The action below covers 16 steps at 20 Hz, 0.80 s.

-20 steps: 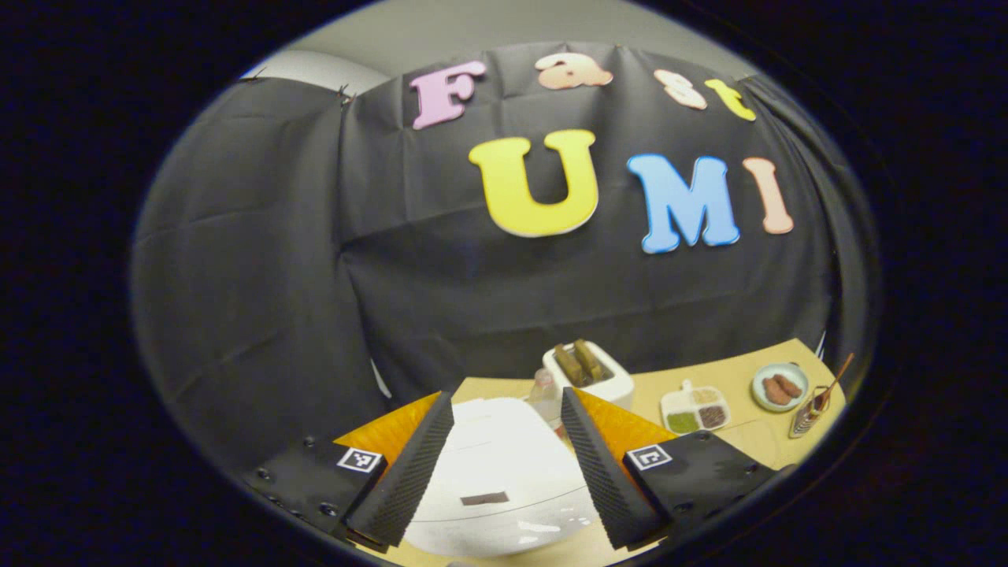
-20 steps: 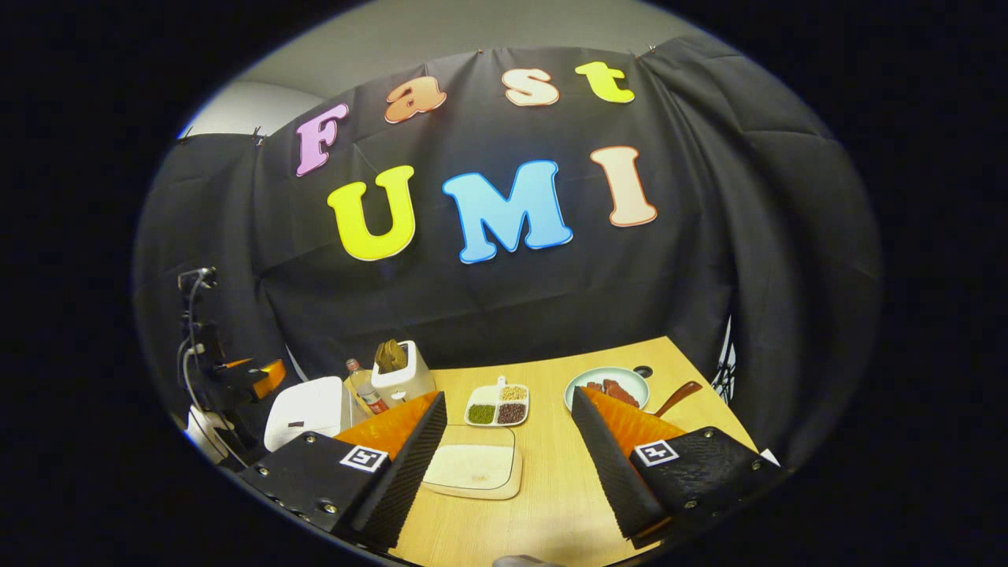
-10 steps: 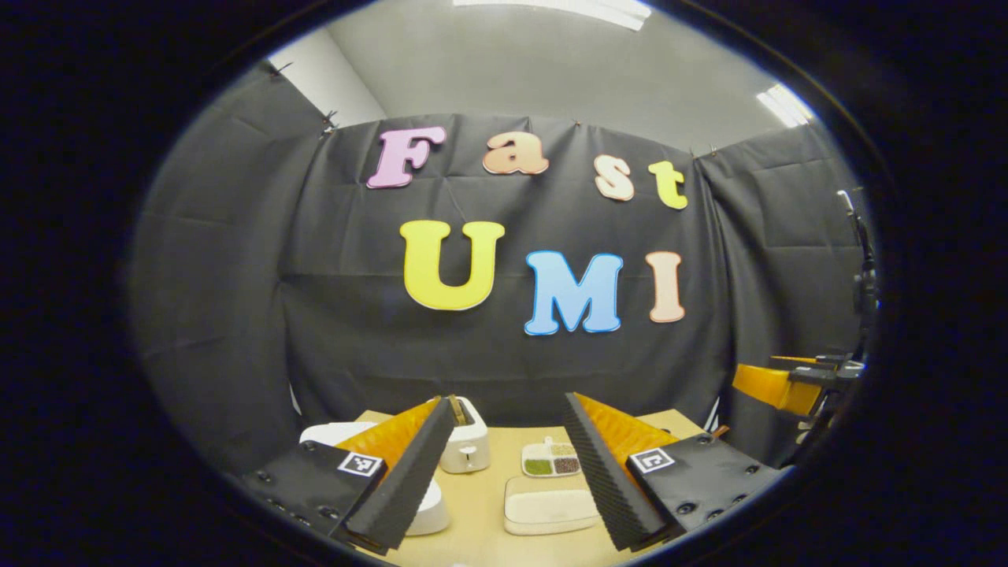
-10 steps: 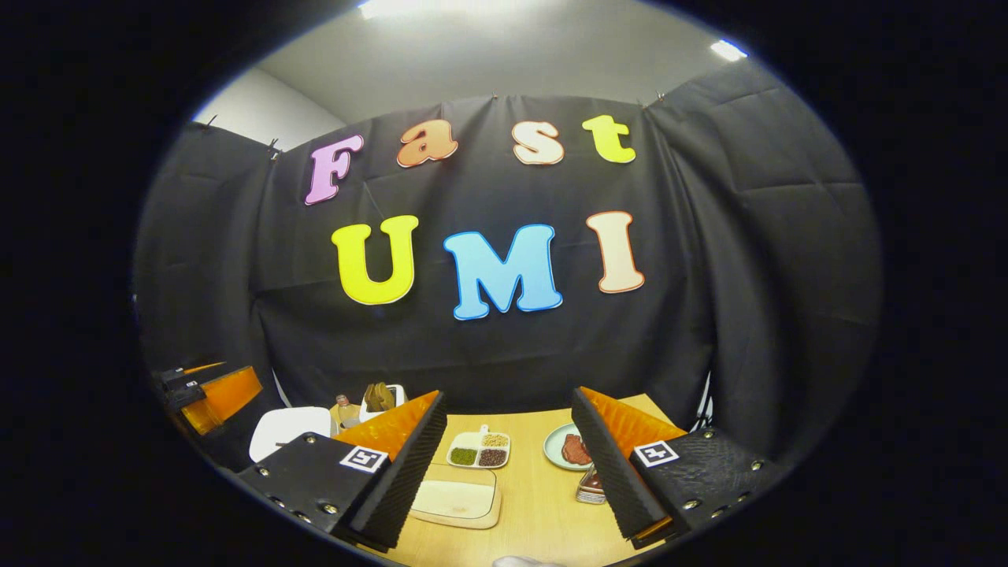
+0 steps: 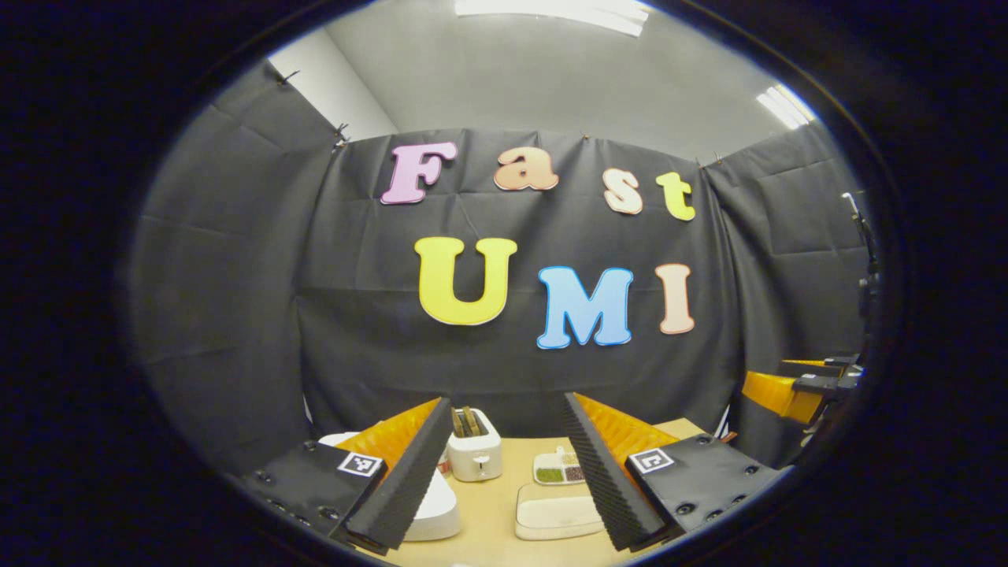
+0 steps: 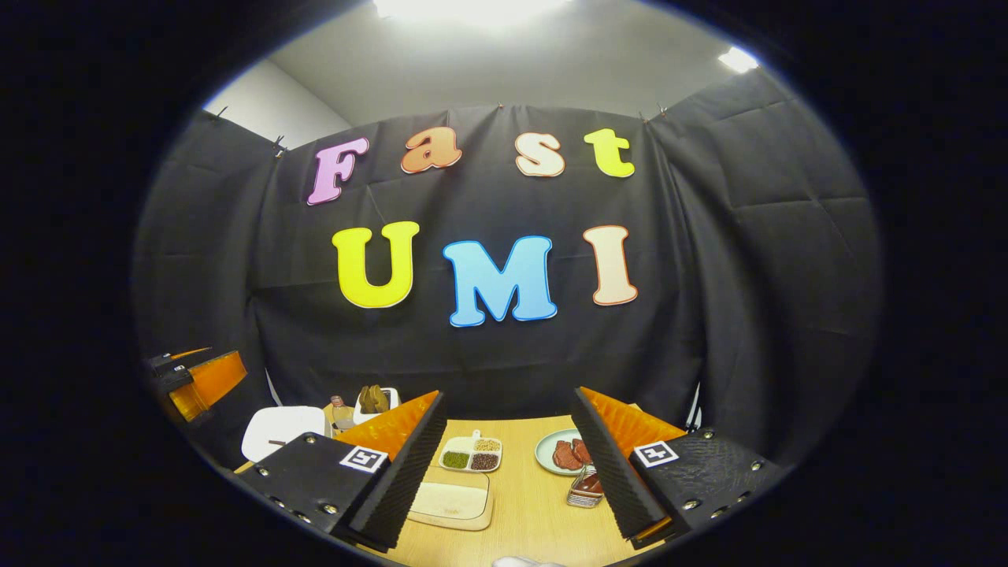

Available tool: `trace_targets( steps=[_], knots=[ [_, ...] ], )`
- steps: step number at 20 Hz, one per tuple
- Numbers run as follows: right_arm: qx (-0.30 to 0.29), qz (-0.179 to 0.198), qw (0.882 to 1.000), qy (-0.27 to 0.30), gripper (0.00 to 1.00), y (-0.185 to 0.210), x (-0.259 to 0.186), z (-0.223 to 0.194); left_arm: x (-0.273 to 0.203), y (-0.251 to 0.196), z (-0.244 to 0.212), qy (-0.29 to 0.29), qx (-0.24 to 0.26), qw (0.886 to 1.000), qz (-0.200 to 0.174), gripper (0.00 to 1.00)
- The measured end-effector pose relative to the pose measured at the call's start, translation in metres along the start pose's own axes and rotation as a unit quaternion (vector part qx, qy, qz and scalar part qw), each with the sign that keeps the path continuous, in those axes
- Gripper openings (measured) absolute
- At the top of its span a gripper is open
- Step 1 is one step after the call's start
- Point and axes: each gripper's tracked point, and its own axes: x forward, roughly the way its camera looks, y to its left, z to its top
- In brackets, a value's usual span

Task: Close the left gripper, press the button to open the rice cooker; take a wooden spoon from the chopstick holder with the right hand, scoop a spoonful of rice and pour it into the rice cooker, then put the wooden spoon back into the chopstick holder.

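Wooden desk below both grippers, left and right, fingers spread wide, holding nothing; white rice cooker lid down.

The wooden table carries 7 things. At its back left corner sit the white rice cooker, lid down, a bottle and a white toaster with 2 slices in its slots. Toward the middle lies a 3-part dish of grains, with a pale cutting board nearer the front edge. On the right side stand a plate of meat and a chopstick holder just in front of it.
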Motion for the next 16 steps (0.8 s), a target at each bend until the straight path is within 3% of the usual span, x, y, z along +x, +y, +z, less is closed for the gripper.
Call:
trace_targets(
  steps=[16],
  knots=[
    [0.0, -0.005, 1.0, 0.0, 0.98, 0.001, -0.001, 0.001, 0.014, 0.006, 0.003, 0.003, 0.007, 1.0, 0.004, 0.96]
  ],
)
